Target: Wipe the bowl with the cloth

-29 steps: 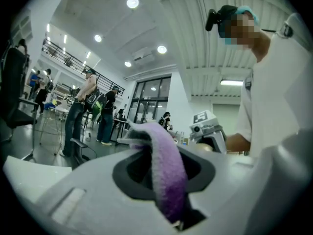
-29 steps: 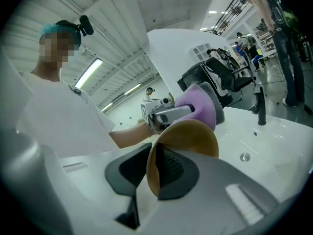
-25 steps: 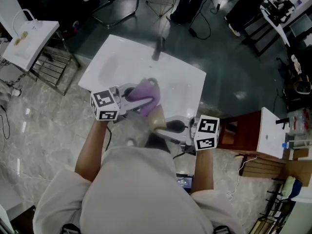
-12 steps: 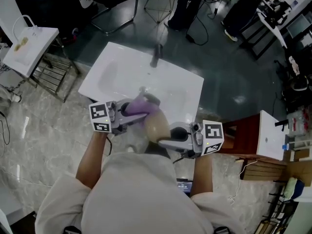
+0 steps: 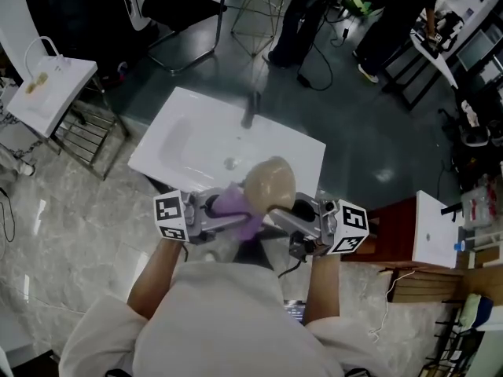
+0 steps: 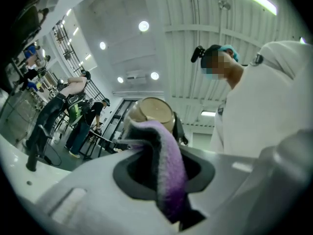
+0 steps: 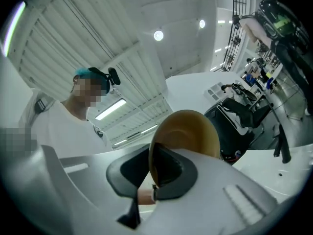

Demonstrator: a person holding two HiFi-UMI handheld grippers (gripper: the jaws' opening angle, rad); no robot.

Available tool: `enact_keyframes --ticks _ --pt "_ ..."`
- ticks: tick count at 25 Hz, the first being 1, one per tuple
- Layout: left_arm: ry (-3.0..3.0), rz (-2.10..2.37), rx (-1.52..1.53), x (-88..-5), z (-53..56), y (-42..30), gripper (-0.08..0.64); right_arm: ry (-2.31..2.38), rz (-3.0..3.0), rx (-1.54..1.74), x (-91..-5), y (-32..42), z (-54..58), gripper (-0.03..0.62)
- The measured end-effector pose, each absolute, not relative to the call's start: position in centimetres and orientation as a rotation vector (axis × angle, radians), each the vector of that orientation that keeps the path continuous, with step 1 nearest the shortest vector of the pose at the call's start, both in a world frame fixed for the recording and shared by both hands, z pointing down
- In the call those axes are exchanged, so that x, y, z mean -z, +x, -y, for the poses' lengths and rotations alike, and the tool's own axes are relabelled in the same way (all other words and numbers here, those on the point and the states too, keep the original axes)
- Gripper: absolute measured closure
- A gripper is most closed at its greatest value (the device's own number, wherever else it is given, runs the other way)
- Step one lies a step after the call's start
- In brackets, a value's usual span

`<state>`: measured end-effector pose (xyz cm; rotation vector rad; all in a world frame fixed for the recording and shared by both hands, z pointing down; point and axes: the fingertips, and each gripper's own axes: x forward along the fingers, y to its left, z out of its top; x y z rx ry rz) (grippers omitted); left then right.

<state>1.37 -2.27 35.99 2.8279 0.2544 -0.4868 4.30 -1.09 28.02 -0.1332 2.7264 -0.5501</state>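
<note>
— So, where is the bowl (image 5: pixel 270 181) sitting?

— It isn't sitting anywhere. It is hanging in the air over the near edge of the sink (image 5: pixel 196 132), tipped well over. The right gripper (image 5: pixel 277 210) is pinching its rim, which is running between the two fingers, and those fingers have just been closing tighter on it.

— Why is it being held like that?

— I'm guessing it is being lifted clear of the sink and turned so the cloth (image 5: pixel 236 204) can get at its wall. The purple cloth is hanging over that same near edge, clamped between the fingers of the left gripper (image 5: pixel 236 221). A free fold is sticking out past the fingertips towards the bowl. Whether it is touching the bowl yet, I cannot tell.

— So is the wiping getting under way?

— It is looking that way to me: one tool steadying, the other bringing the cloth in.

— And the sink itself?

— It is showing white, shallow and bare, with a drain (image 5: pixel 229 163) near its middle and a grey tap (image 5: pixel 250 108) standing at its far edge.

— What is lying around it?

— A dark glossy floor (image 5: pixel 369 132) is spreading beyond the sink's far side, and pale marbled tiles (image 5: pixel 71 203) are running along its left. A small white stand (image 5: pixel 49 85) is standing left of the sink, and a chair (image 5: pixel 185 6) is standing beyond its far side. People (image 5: pixel 292 14) are standing well beyond it, among cables (image 5: pixel 330 45).
</note>
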Motion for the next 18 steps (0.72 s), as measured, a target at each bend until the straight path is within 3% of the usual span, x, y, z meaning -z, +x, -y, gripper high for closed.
enact_keyframes --ticks 12,18 --pt "2.955 -0.212 0.509 -33.1 3.1 1.5 0.471 -0.652 -2.899 0.620 -32.8 4.5 5.4 0.578" --pt "3.016 0.147 0.276 -34.9 7.3 1.4 0.471 -0.925 -3.027 0.649 -36.7 5.1 7.0 0.578"
